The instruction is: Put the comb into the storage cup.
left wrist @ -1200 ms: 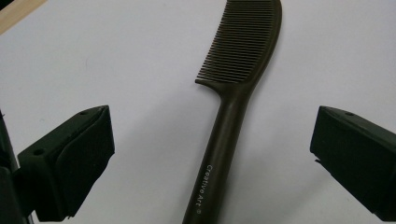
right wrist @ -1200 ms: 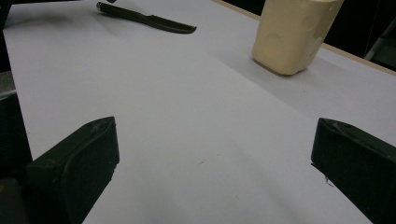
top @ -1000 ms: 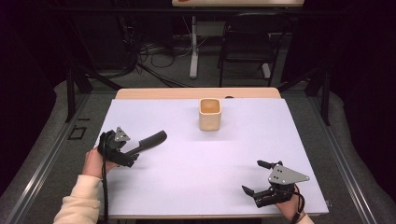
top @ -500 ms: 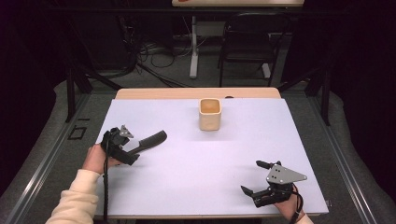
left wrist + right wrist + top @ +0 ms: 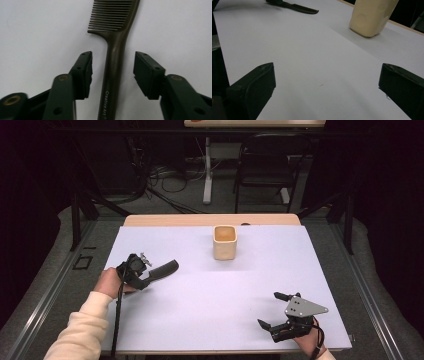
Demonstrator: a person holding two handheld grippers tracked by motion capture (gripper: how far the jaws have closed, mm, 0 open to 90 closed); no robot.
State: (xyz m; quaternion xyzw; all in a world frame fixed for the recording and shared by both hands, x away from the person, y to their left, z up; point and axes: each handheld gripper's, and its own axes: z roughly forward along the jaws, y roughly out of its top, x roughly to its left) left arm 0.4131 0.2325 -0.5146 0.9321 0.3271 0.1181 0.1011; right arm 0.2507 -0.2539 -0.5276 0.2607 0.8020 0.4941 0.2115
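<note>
A dark brown comb [image 5: 115,50] lies flat on the white table cover [image 5: 210,300], its teeth pointing away from my left gripper [image 5: 113,72]. That gripper is open, with one jaw on each side of the comb's handle and a gap on both sides. In the high view the comb [image 5: 165,268] sits at the left, with the left gripper [image 5: 142,272] over its near end. My right gripper [image 5: 267,309] rests open near the front right edge with nothing between its jaws. A cream square cup [image 5: 224,242] stands upright at the back centre.
In the right gripper view [image 5: 327,82] the cup [image 5: 372,15] is far off to the right and the comb [image 5: 297,7] is at the top. A wooden table edge [image 5: 210,220] runs behind the cover. A black chair [image 5: 265,165] and cables are on the floor beyond.
The left hand and forearm have shifted slightly over the comb's handle. The comb, the cup and the right gripper have stayed where they were.
</note>
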